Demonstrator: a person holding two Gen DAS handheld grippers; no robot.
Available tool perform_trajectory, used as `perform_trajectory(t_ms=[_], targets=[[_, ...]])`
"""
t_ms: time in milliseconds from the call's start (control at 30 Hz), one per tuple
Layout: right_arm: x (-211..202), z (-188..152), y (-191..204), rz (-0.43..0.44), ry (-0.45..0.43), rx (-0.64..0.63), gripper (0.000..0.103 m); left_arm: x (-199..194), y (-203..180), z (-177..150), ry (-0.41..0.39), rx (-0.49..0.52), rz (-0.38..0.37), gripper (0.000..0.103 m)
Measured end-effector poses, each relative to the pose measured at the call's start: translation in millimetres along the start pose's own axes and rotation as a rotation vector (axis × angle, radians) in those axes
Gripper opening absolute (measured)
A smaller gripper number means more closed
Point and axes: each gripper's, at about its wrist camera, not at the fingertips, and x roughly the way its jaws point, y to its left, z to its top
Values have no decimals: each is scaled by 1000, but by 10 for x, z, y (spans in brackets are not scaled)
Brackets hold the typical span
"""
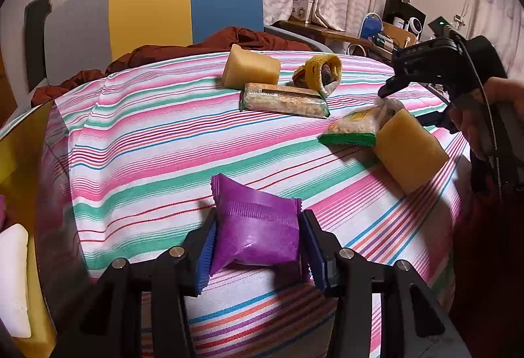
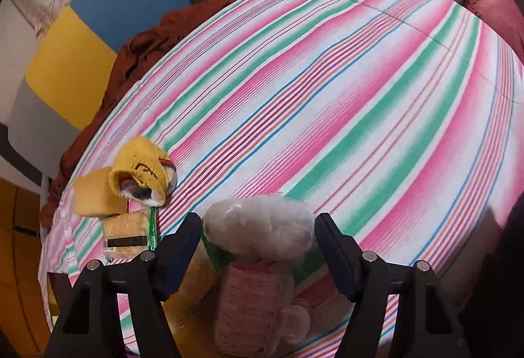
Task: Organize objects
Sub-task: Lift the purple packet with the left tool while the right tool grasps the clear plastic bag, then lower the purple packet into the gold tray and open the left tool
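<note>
My left gripper (image 1: 257,236) is shut on a purple snack packet (image 1: 255,227), held just above the striped cloth (image 1: 157,161). My right gripper (image 2: 258,246) is open around the clear end of a green-trimmed cracker bag (image 2: 262,227); the same bag (image 1: 355,125) shows in the left wrist view under the right gripper (image 1: 389,92). A yellow sponge block (image 1: 409,150) leans beside that bag. Farther back lie another sponge block (image 1: 250,69), a long cracker pack (image 1: 285,101) and a yellow knitted pouch (image 1: 322,69). These also show in the right wrist view: block (image 2: 93,194), pack (image 2: 126,235), pouch (image 2: 142,171).
A yellow box (image 1: 19,194) holding a white object (image 1: 13,279) stands at the left edge. A brown cloth (image 1: 183,50) and a grey, yellow and blue chair back (image 1: 150,7) lie behind the table. A cluttered desk (image 1: 376,37) is at the back right.
</note>
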Motion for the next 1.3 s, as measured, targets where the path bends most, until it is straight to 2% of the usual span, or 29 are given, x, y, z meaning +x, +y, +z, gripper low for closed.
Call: perform_trajectory(t_ms=[333, 433, 467, 533, 667, 767, 800, 867, 933, 1000, 1200, 1300], targets=[[32, -9, 141, -31, -6, -92, 55, 1, -3, -5, -1, 4, 3, 49], [-43, -4, 135, -12, -35, -91, 44, -4, -1, 8, 4, 4, 4, 48], [-61, 3, 143, -3, -48, -90, 25, -5, -7, 16, 8, 6, 7, 48], [-86, 2, 156, -1, -60, -97, 26, -1, -16, 38, 17, 14, 11, 47], [-15, -6, 207, -8, -29, -129, 28, 3, -28, 49, 31, 23, 18, 47], [28, 20, 214, 4, -19, -118, 34, 3, -42, 45, 33, 32, 24, 47], [35, 41, 200, -6, -23, -114, 43, 2, -37, 47, 35, 31, 22, 47], [109, 98, 152, 12, -7, -65, 49, 6, -26, 53, 41, 26, 19, 47], [175, 126, 141, 30, 6, -46, 46, 12, -25, 52, 42, 30, 18, 47], [234, 113, 193, 8, 17, -63, 39, 13, -31, 48, 41, 34, 20, 47], [55, 113, 263, 19, -69, -92, 35, -37, -33, 82, 46, 13, 13, 45], [-30, 104, 379, 33, -116, -127, 35, -218, -44, 157, 4, 11, 2, 45]])
